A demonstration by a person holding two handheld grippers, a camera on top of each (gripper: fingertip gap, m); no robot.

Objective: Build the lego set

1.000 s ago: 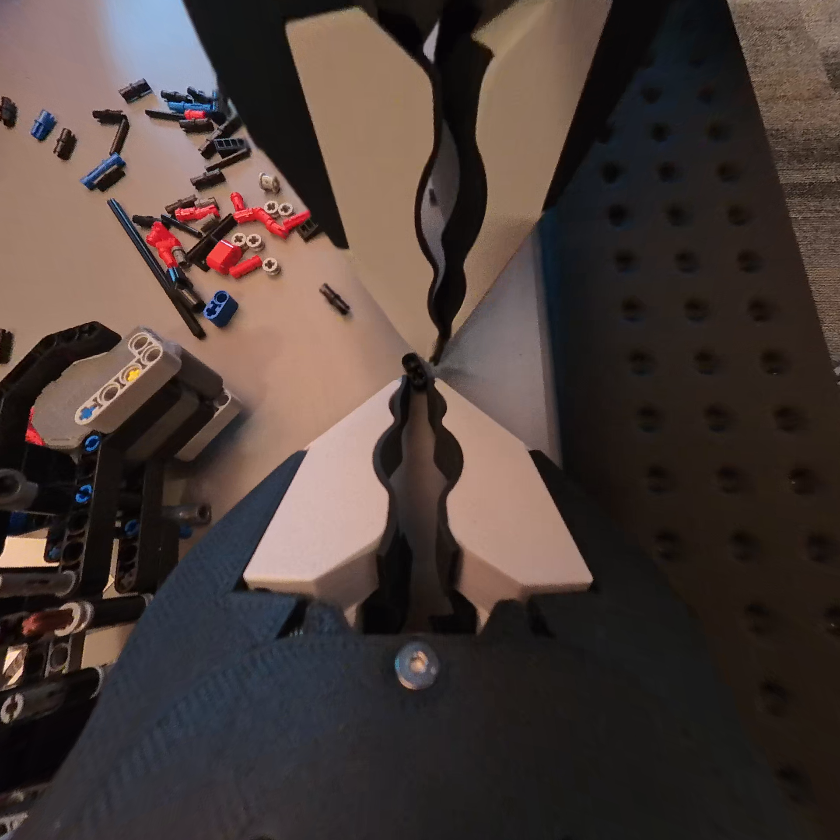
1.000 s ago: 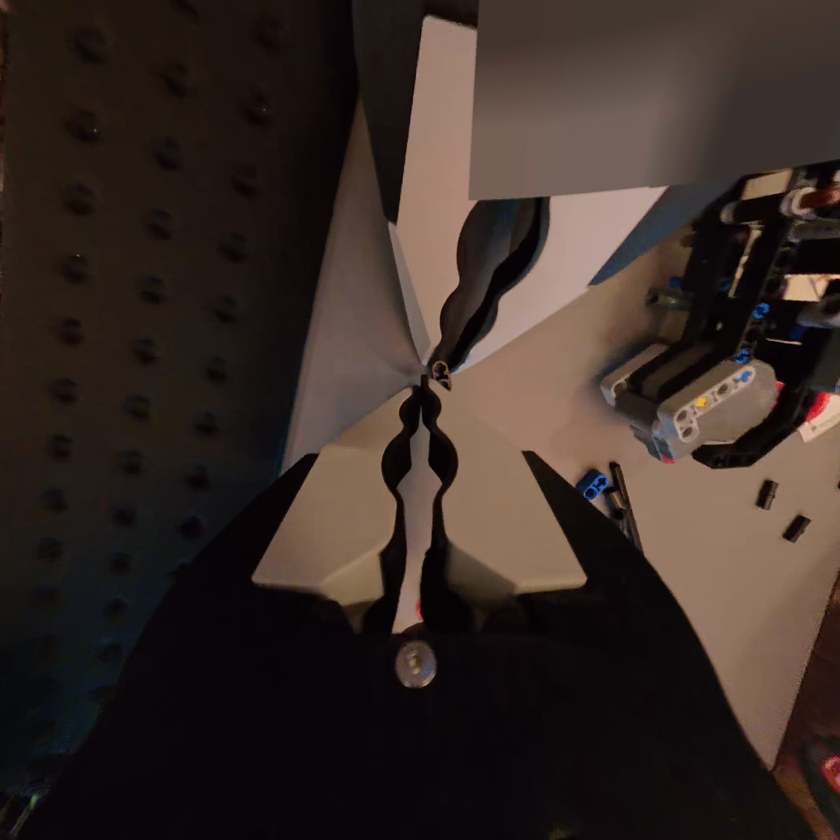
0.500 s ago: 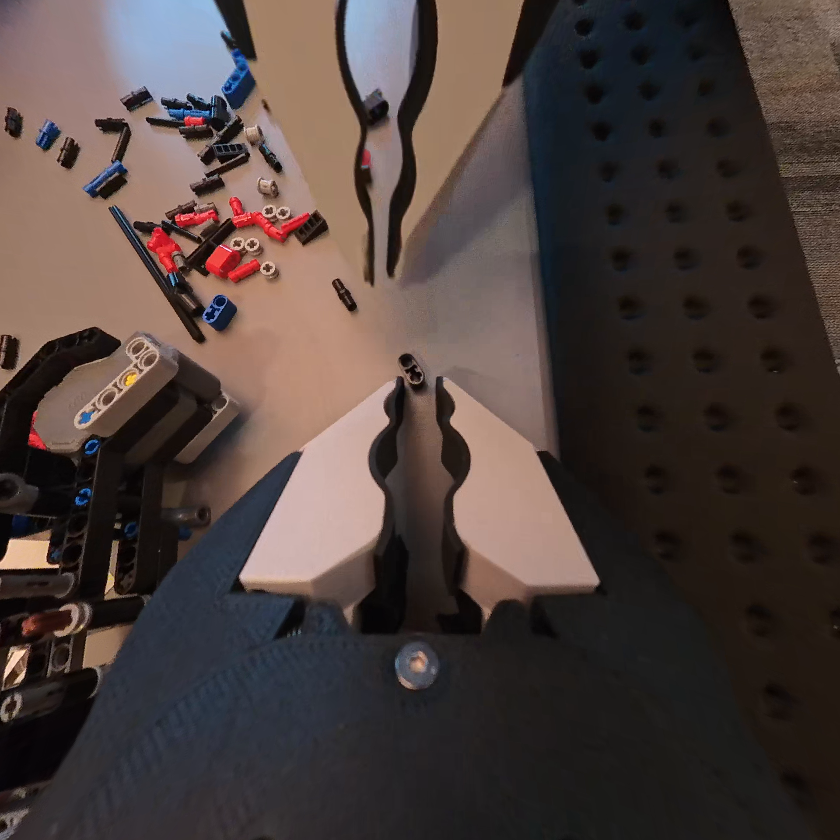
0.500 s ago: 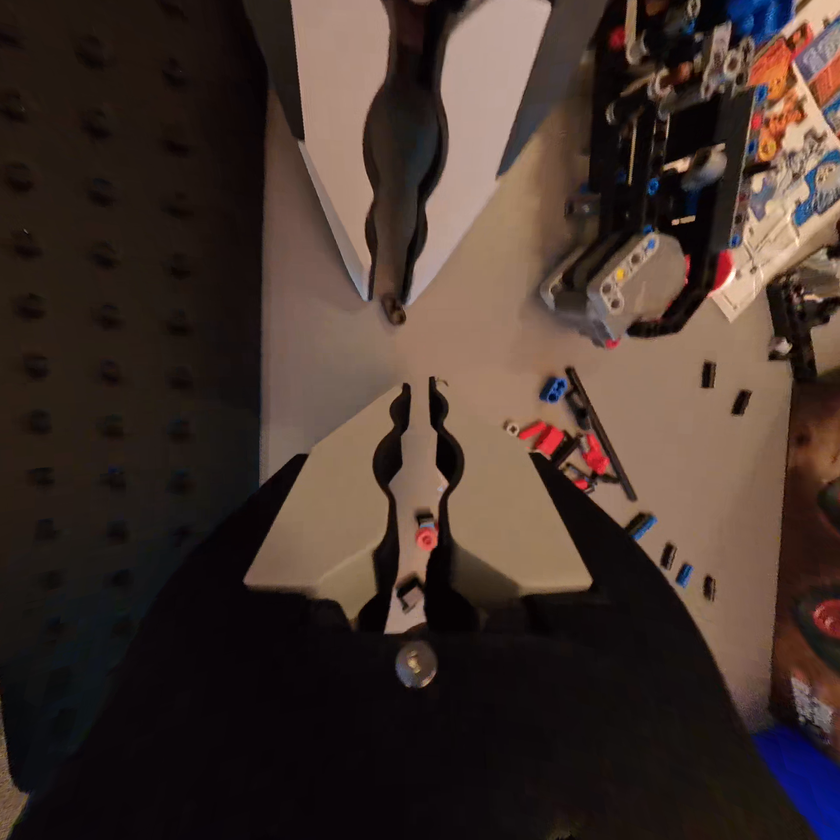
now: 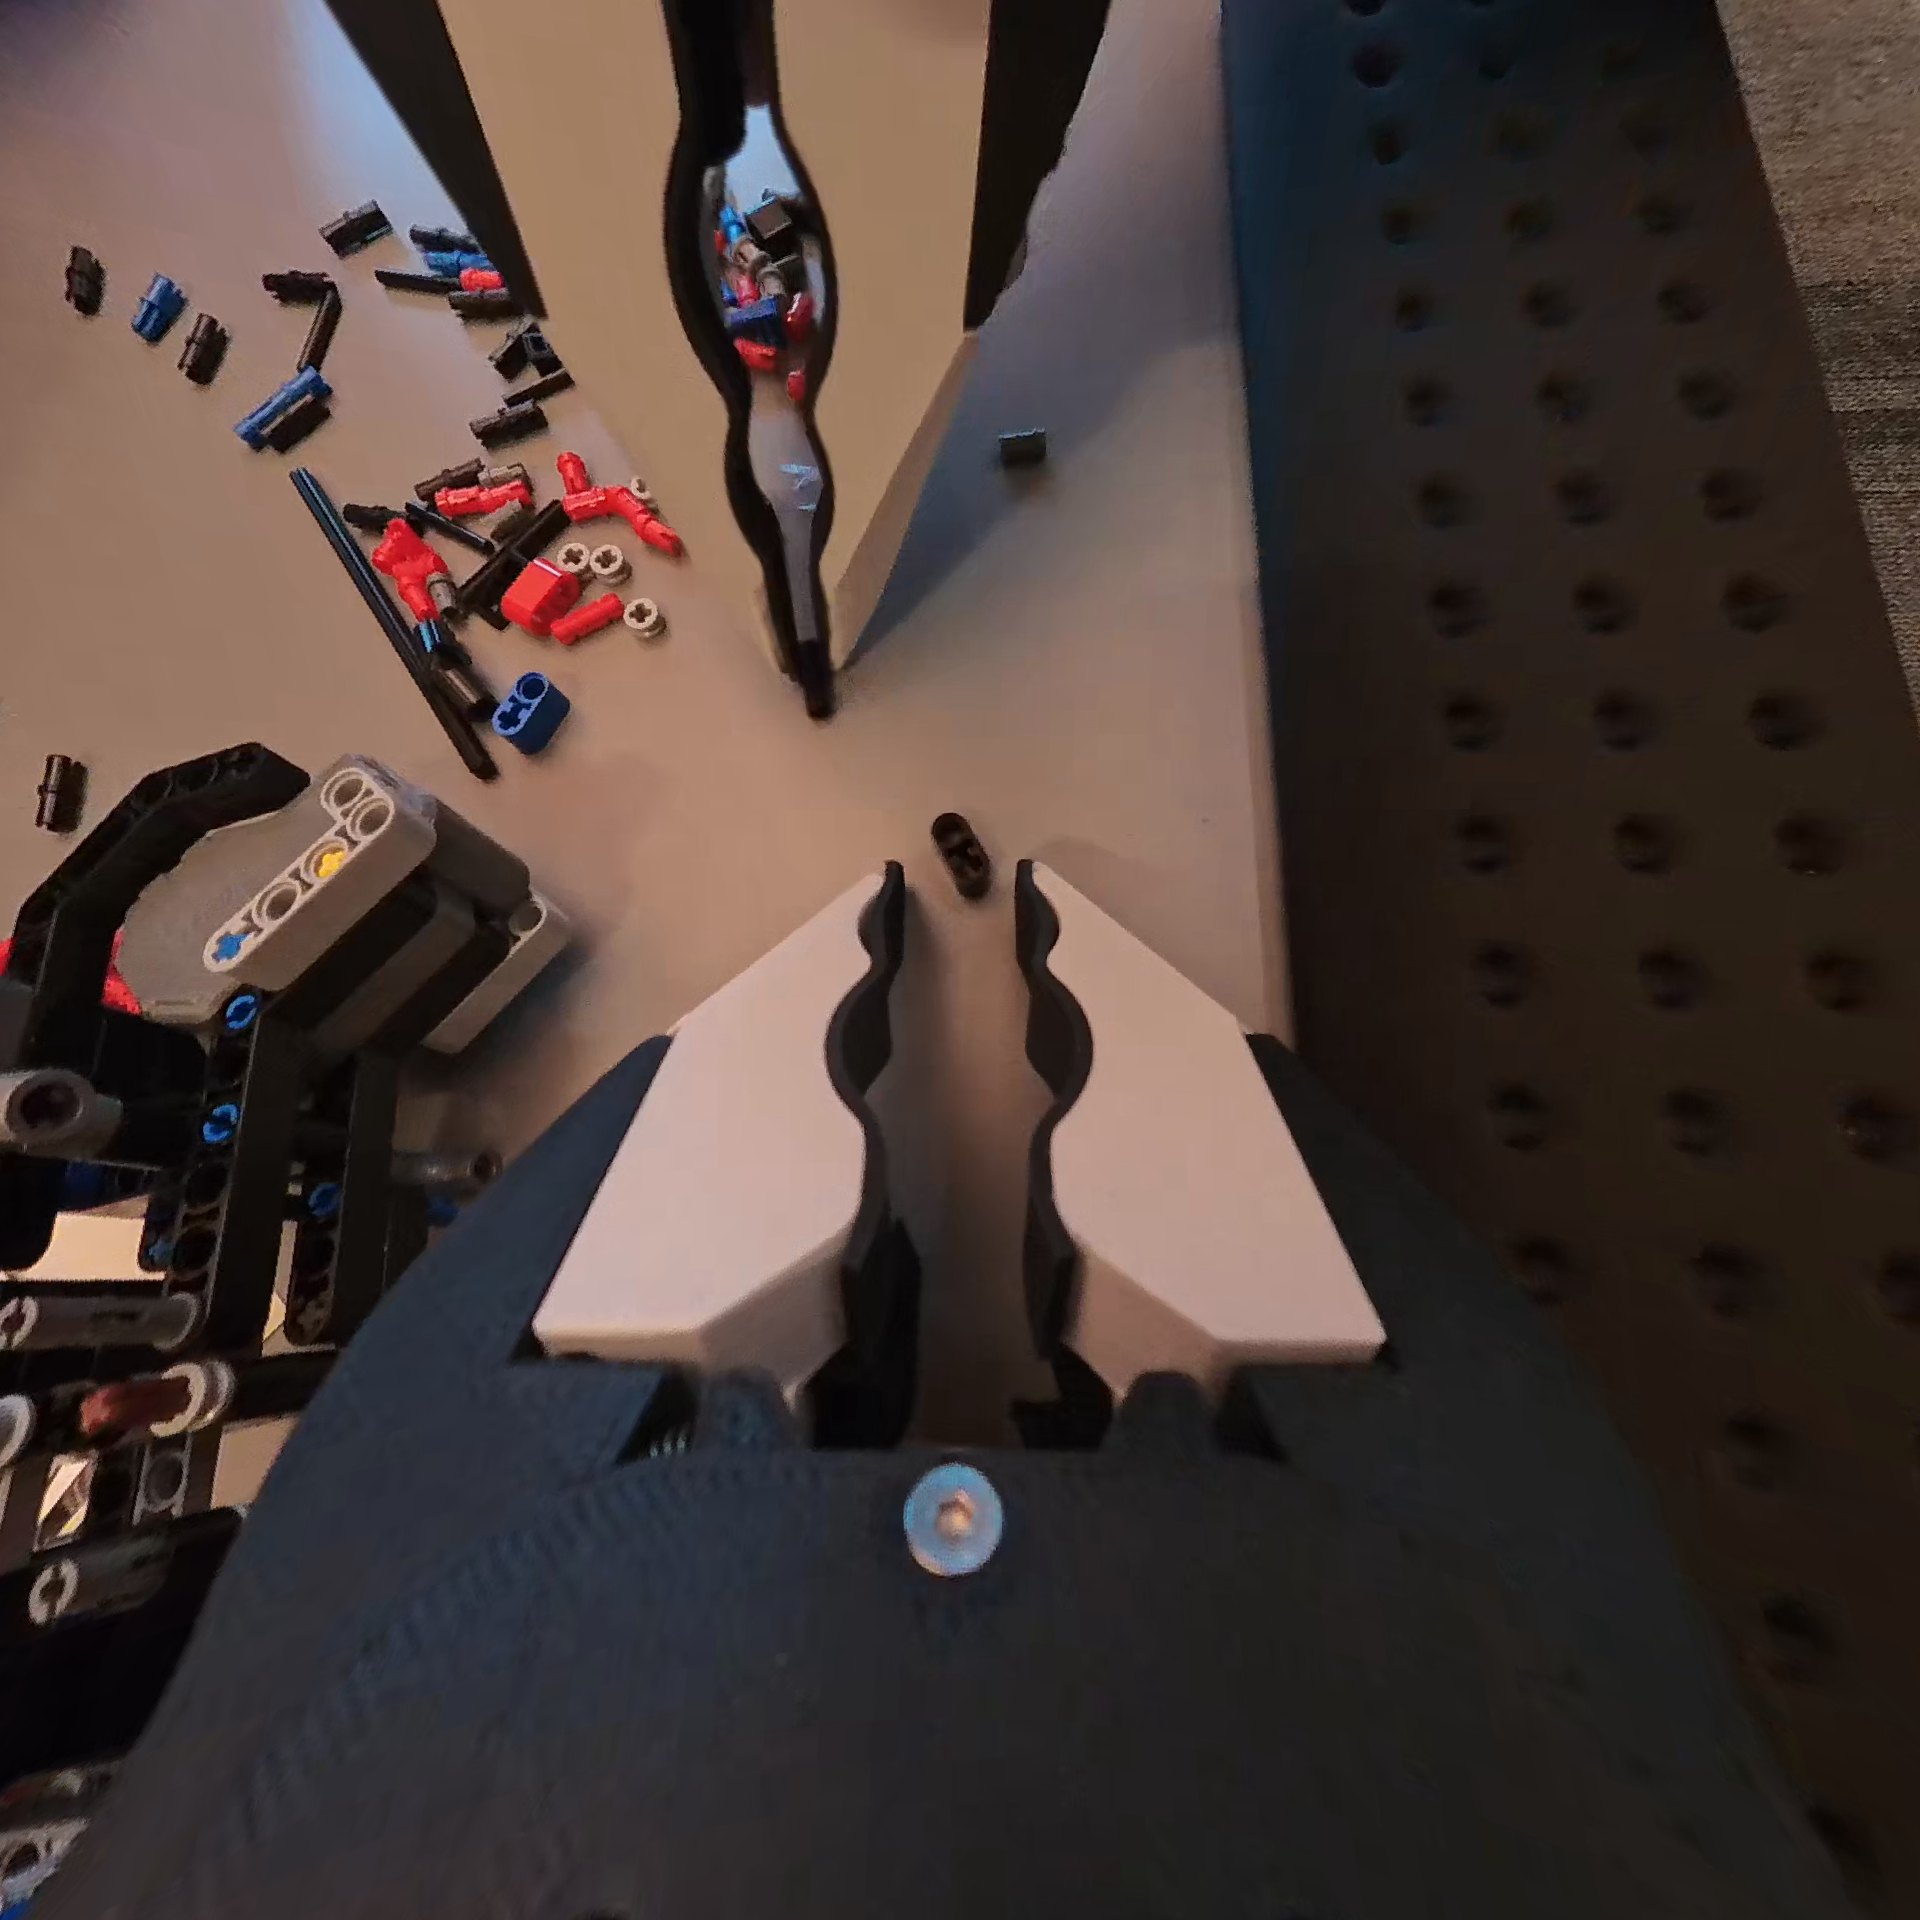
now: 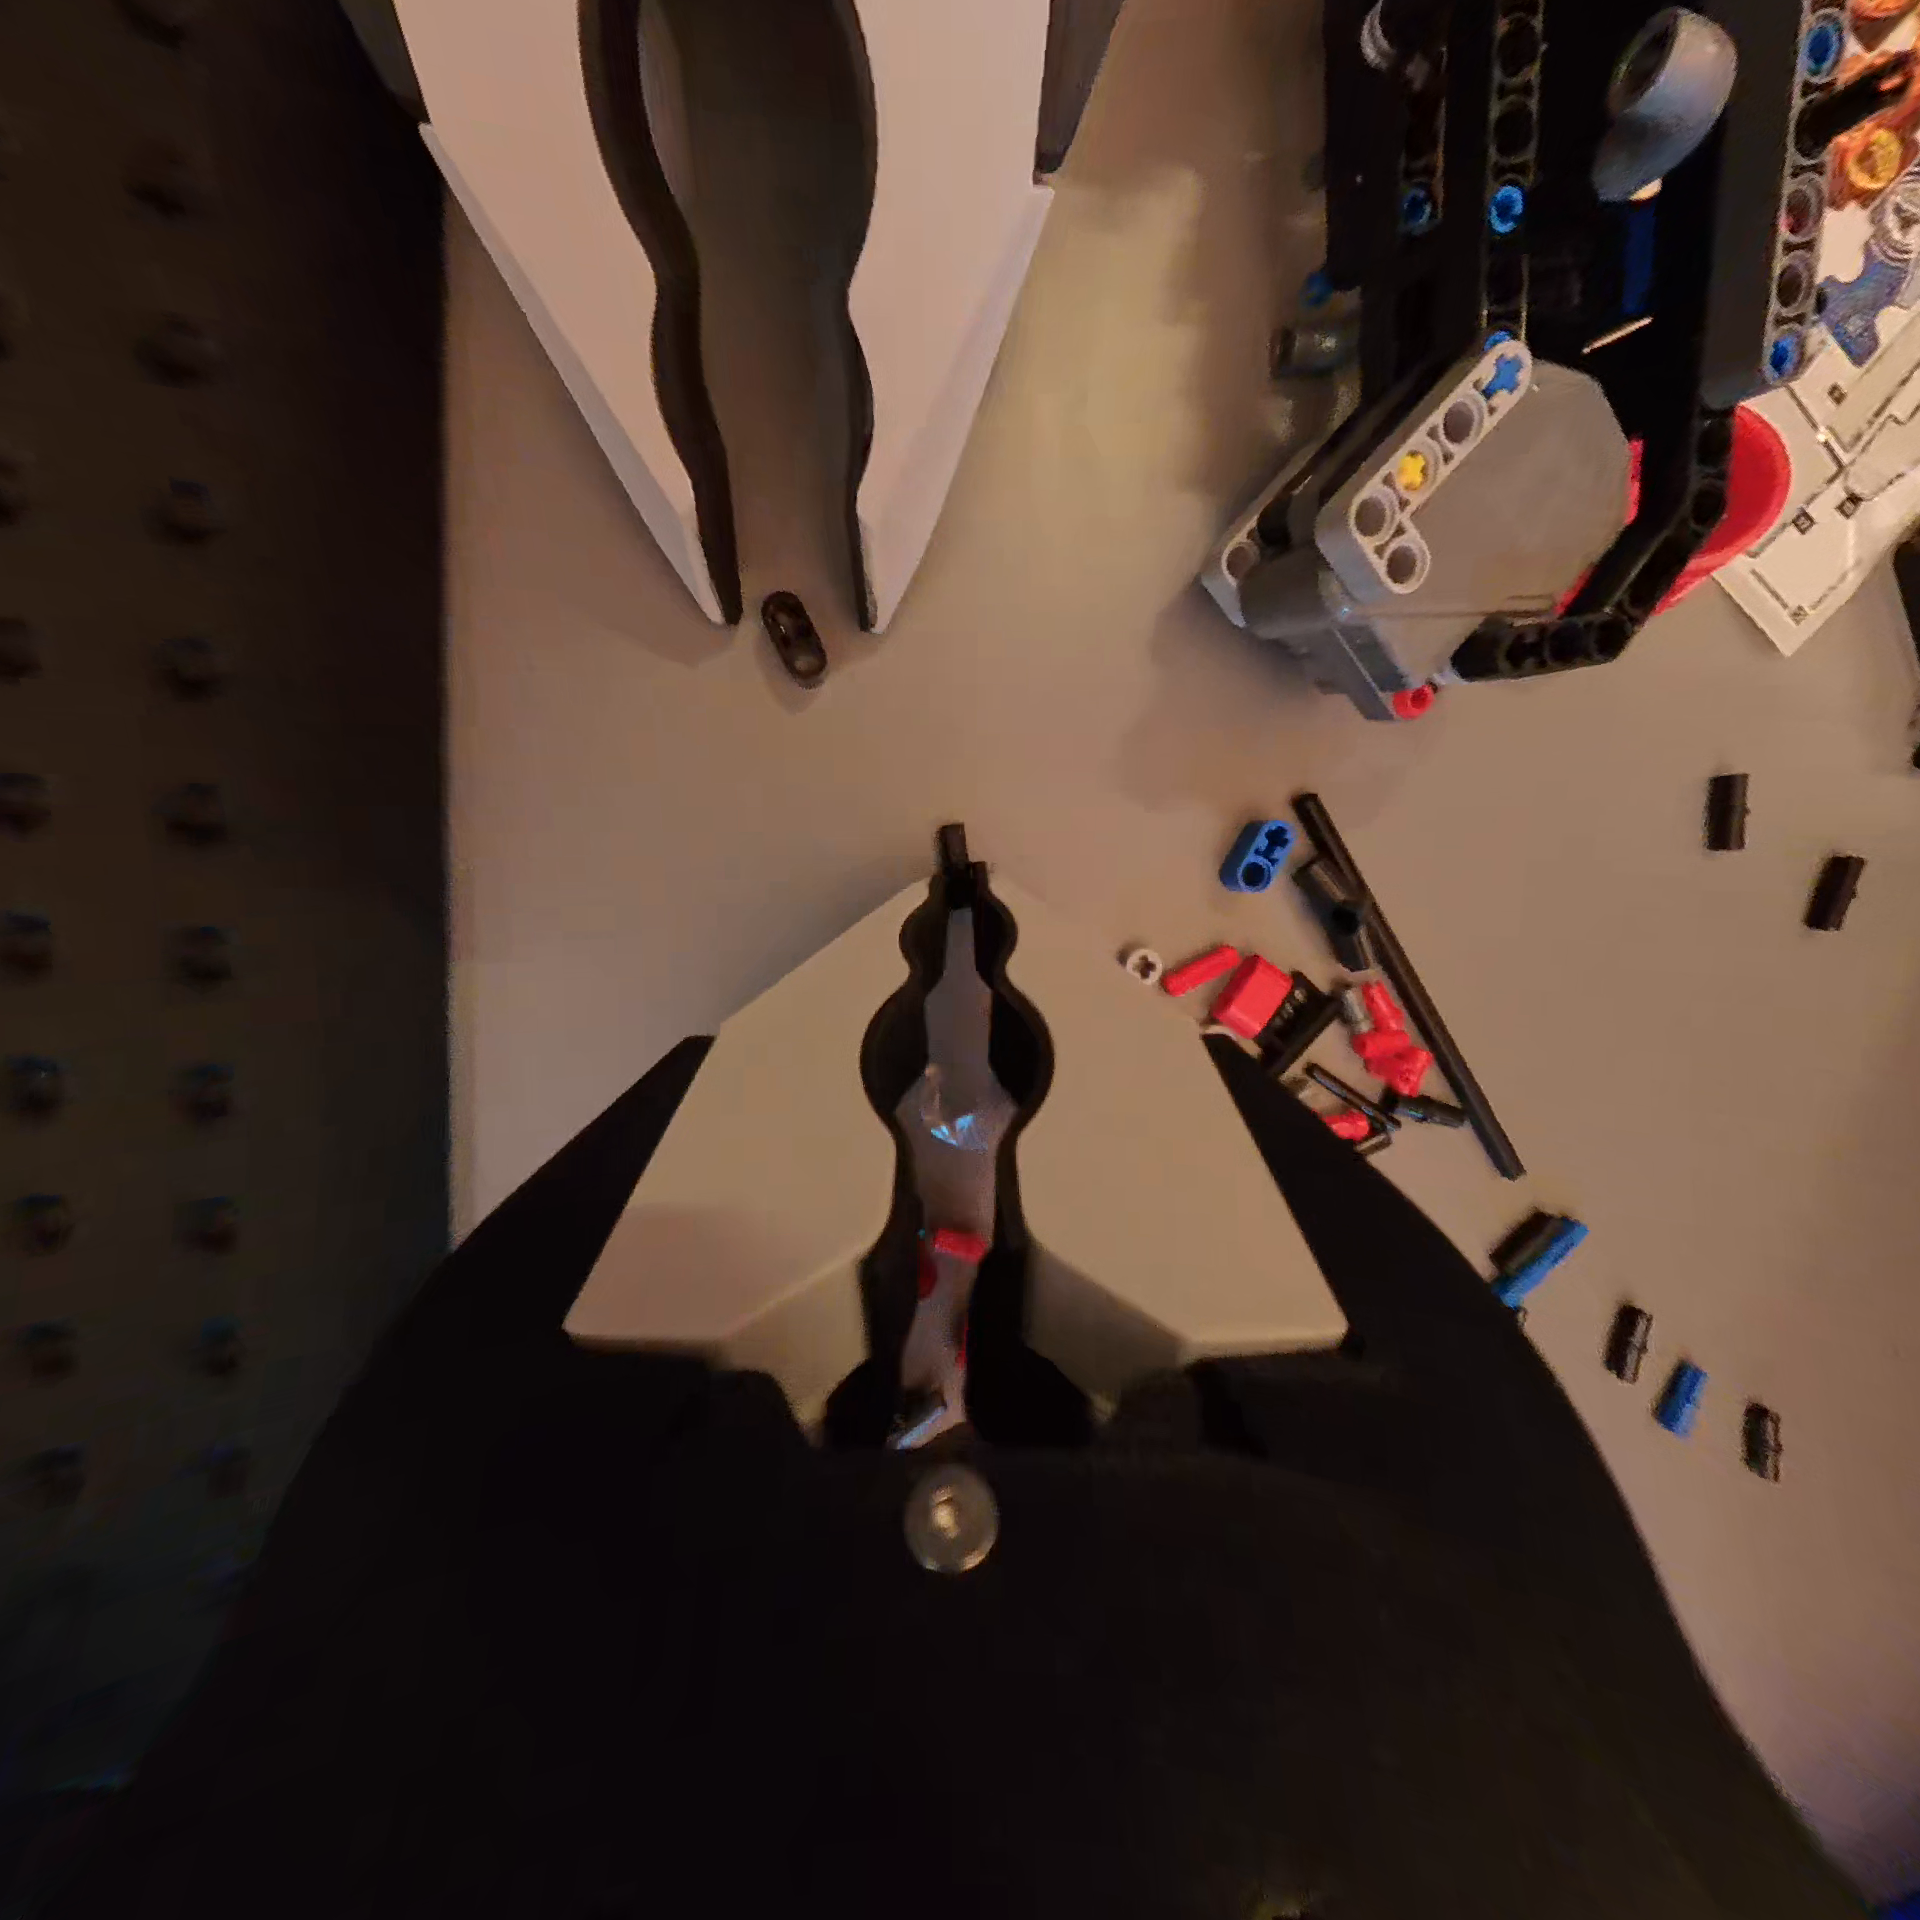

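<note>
A small black two-hole connector [image 5: 962,854] lies on the grey table between the tips of my open left gripper [image 5: 958,875], touching neither finger. It also shows in the right wrist view [image 6: 795,636], with the left gripper [image 6: 798,615] around it. My right gripper [image 6: 961,883] is shut on a short black pin [image 6: 951,847] that sticks out past its tips. In the left wrist view the right gripper [image 5: 808,665] points at the connector from a short distance, with the pin [image 5: 819,698] at its tip.
A partly built black and grey model [image 5: 260,987] stands to one side and also shows in the right wrist view [image 6: 1507,468]. Loose red, blue and black pieces [image 5: 499,561] lie near it. A dark perforated board [image 5: 1558,727] borders the table. A printed sheet [image 6: 1849,447] lies under the model. The tips of one gripper are about 6 cm away from the tips of the other.
The grippers were tip to tip on the connector. The left opened and the connector now lies on the table. The right drew back, shut on a black pin, and points back at the connector.
</note>
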